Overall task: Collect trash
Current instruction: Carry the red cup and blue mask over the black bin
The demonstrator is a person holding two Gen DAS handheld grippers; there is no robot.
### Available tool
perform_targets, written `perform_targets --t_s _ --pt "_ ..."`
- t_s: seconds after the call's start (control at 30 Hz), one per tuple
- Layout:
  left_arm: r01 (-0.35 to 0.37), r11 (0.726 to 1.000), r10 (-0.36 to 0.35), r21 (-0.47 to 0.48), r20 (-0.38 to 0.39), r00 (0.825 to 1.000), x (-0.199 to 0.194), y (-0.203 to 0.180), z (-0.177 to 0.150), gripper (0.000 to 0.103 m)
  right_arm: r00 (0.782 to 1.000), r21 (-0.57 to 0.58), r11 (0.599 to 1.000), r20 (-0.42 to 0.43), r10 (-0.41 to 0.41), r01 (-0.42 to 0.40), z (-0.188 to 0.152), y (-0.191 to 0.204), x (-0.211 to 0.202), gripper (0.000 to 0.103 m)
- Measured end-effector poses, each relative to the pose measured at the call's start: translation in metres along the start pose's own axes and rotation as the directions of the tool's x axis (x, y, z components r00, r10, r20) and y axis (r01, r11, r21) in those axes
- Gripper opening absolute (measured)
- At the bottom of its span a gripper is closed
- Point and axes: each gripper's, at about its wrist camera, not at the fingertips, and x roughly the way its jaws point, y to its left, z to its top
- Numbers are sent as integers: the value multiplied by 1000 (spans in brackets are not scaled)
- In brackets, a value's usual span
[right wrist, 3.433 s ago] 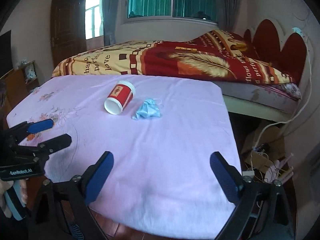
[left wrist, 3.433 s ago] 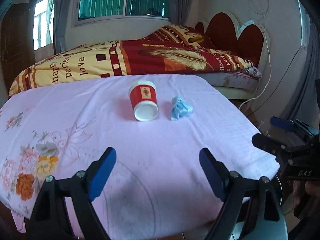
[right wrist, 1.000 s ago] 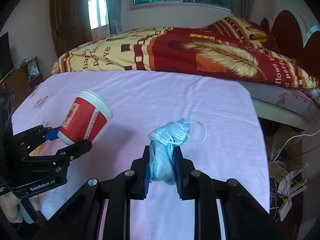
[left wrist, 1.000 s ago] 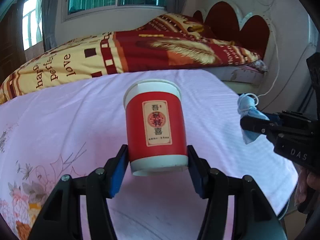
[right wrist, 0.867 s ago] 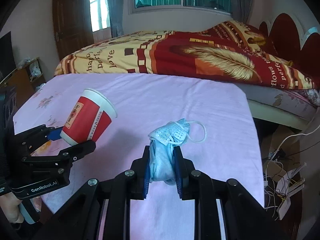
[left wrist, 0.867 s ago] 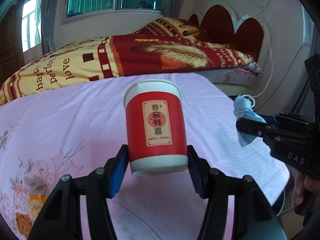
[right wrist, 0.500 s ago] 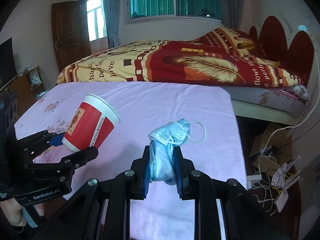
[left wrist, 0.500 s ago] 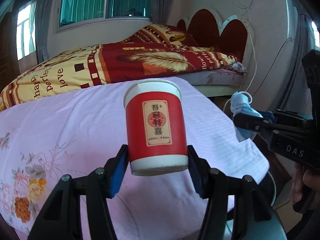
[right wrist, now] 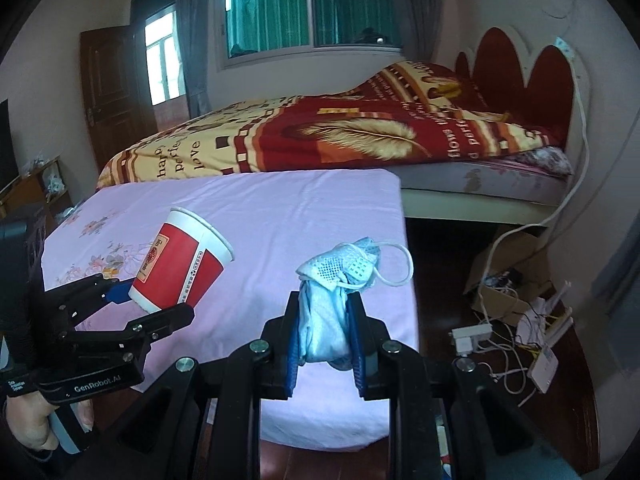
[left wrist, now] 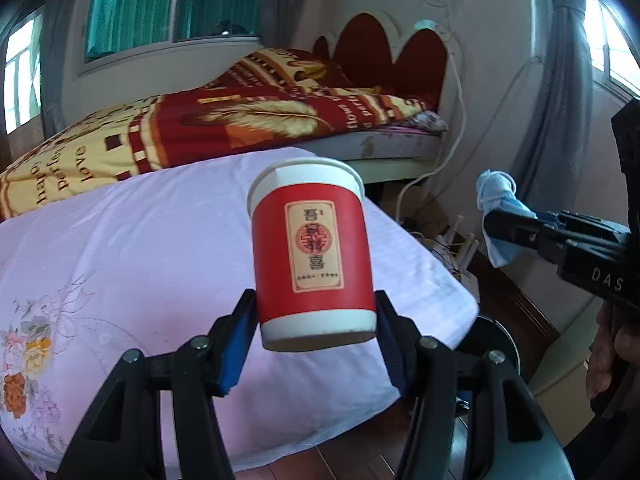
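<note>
My left gripper is shut on a red paper cup with a white rim and holds it in the air above the pink-sheeted table. The cup also shows in the right wrist view, tilted, in the left gripper. My right gripper is shut on a crumpled blue face mask with a white ear loop, near the table's right edge. The mask and the right gripper show at the right of the left wrist view, off the table.
A bed with a red and yellow quilt stands behind the table. On the floor to the right lie a cardboard box, cables and a power strip. A round dark object sits on the floor by the table's right corner.
Both grippers picked the cup and the mask off the table, lifted them, and have drawn back and swung right toward the table's right edge.
</note>
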Motion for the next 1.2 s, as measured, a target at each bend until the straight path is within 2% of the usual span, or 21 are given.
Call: perform_targets --t_s 0.27,0.63,0.9,1.2 --pt "62 996 -61 70 -5 998 2 -48 -3 58 998 35 997 13 -65 65 -26 -41 -29 23" --pt "151 979 -148 133 -37 988 11 -106 -11 58 986 159 973 1 -168 166 -68 -115 -52 23" --pt "228 956 -217 187 -80 973 22 -148 -19 58 976 213 953 -29 -216 217 -96 -150 -69 23" --pt "309 927 -277 214 -167 946 45 -189 -40 58 968 238 938 -93 -234 250 -134 -174 -74 23"
